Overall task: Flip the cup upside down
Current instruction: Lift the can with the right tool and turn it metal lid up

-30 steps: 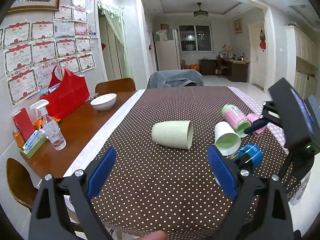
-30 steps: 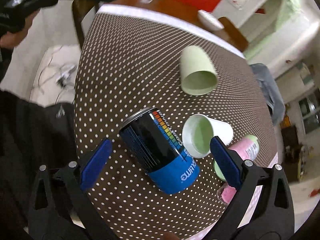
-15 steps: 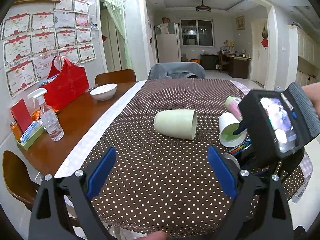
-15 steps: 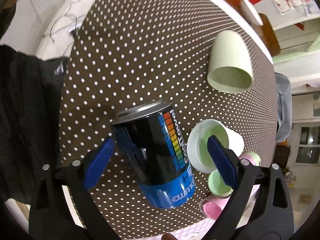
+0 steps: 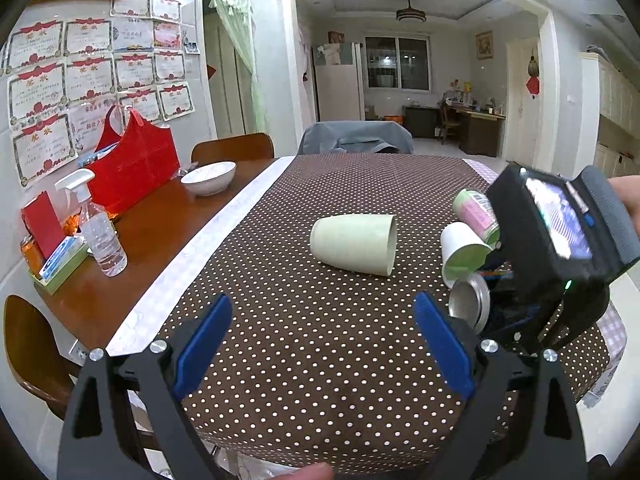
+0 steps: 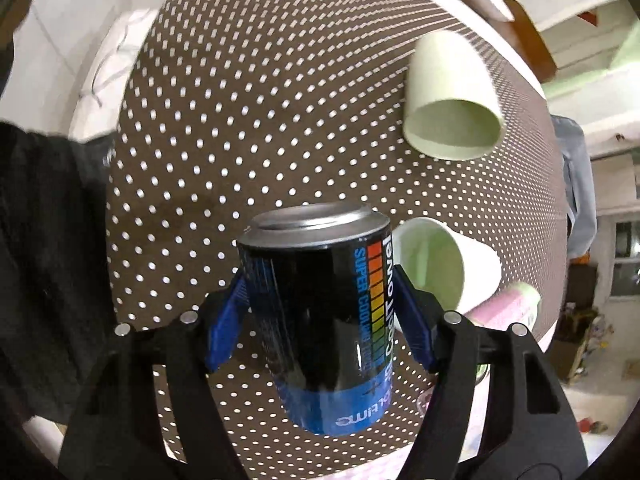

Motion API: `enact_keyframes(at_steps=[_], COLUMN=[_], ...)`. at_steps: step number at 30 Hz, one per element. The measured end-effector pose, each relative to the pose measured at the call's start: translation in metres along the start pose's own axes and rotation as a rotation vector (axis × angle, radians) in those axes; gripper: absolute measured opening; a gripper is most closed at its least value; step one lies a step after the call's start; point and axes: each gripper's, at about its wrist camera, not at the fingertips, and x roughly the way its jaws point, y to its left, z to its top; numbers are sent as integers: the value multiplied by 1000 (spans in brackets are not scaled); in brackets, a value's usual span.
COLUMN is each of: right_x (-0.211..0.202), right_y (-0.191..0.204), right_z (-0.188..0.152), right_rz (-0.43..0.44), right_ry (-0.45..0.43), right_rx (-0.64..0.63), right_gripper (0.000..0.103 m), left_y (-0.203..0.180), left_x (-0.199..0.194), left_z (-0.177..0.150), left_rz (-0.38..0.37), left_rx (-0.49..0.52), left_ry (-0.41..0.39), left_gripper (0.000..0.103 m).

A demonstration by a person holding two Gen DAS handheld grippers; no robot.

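A black and blue can (image 6: 320,312) lies on its side on the dotted brown tablecloth (image 6: 224,112). My right gripper (image 6: 320,320) is shut on the can, its blue pads pressed against both sides. In the left wrist view the can's silver end (image 5: 470,305) shows beside my right gripper's body (image 5: 560,240). A pale green cup (image 5: 354,244) lies on its side in the middle of the table, also in the right wrist view (image 6: 452,100). My left gripper (image 5: 320,344) is open and empty, near the table's front edge.
A white cup (image 5: 462,250) with a green inside and a pink can (image 5: 476,212) lie on their sides right of the green cup. On the bare wood at left stand a spray bottle (image 5: 100,236), a red bag (image 5: 132,172) and a white bowl (image 5: 209,177).
My right gripper has come down around the black and blue can and closed on it. The left gripper has stayed open and drawn back slightly.
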Motion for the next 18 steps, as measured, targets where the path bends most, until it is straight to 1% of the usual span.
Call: enact_keyframes(at_steps=[6, 8, 12, 18], right_x=[-23, -31, -46, -66], right_y=[-10, -8, -11, -18], right_z=[-20, -23, -34, -47], right_rz=[17, 23, 40, 51], right_ry=[-102, -138, -232, -350], right_rx=[112, 149, 240, 335], right_gripper=[67, 67, 67, 66], left_y=[-12, -14, -19, -23], left_x=[-6, -7, -10, -15], left_z=[4, 5, 10, 18], left_rz=[-9, -10, -10, -14], left_rx=[24, 27, 38, 45], left_ry=[-14, -17, -28, -45], left_gripper=[91, 91, 91, 91])
